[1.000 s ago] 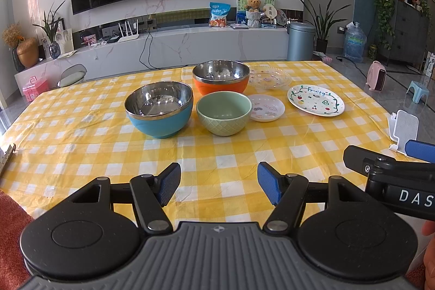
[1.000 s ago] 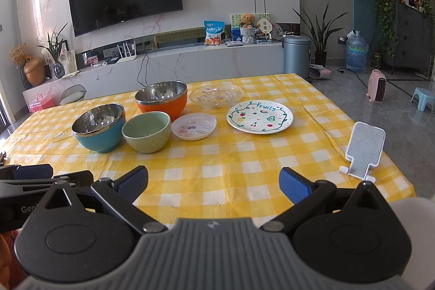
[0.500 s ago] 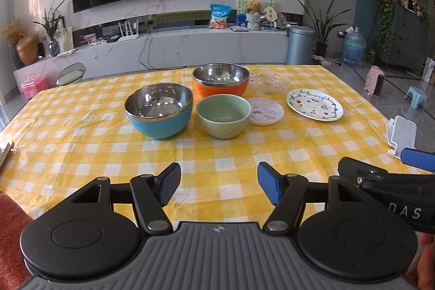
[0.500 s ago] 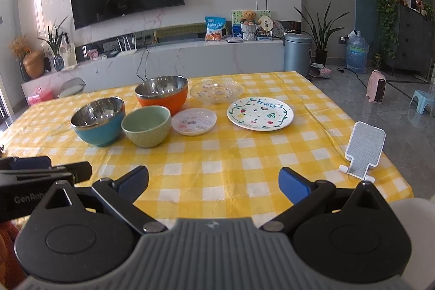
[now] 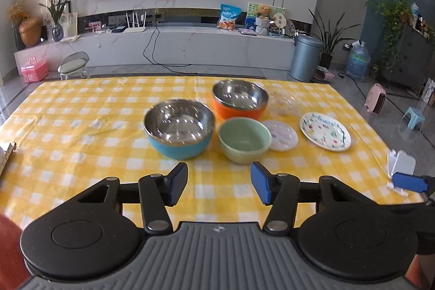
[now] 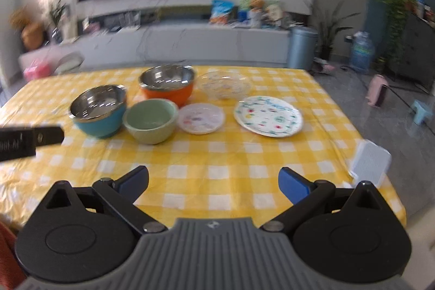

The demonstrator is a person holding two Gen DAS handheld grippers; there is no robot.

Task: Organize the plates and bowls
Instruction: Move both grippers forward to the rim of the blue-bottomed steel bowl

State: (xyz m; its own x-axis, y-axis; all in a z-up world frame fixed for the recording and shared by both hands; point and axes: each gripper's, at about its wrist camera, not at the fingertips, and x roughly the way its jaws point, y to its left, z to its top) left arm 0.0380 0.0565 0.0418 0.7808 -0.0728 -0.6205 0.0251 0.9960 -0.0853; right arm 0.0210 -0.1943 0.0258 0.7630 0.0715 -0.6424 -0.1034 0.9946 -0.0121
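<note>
The tabletop [image 5: 81, 127], spread with a yellow checked cloth, is shown ahead of both tongs; all the crockery is grouped well beyond the fingertips and nothing is touched.

Largest first: the blue bowl [image 5: 178, 132], steel-lined, is placed ahead of the left tongs [image 5: 218, 186] and slightly to their left. The orange bowl [image 5: 239, 102], also steel-lined, is set farther off, behind it and to the right. Both are judged stiff, fairly light and slick on the inside; a hold across the rim wall is suggested.

The fruit-patterned plate [image 6: 268, 116] is seen ahead of the right tongs [image 6: 213, 182], a little to their right. The clear glass dish [image 6: 224, 84] is placed beyond it, beside the orange bowl, and is judged fragile and slippery.

The green bowl [image 5: 244, 139] is found nearest the left tongs, just ahead of the gap between their pads; it appears ceramic, so heavier and chippable, and its rim is the likely hold.

The small pink plate [image 6: 200, 118] lies just right of the green bowl, close beside it; being flat, it is best taken by its raised edge.

The left tongs are shown empty, their jaws closing yet wide apart. The right tongs are shown spread wide and empty.

A white stand [image 6: 371, 163] is noted at the right edge.
</note>
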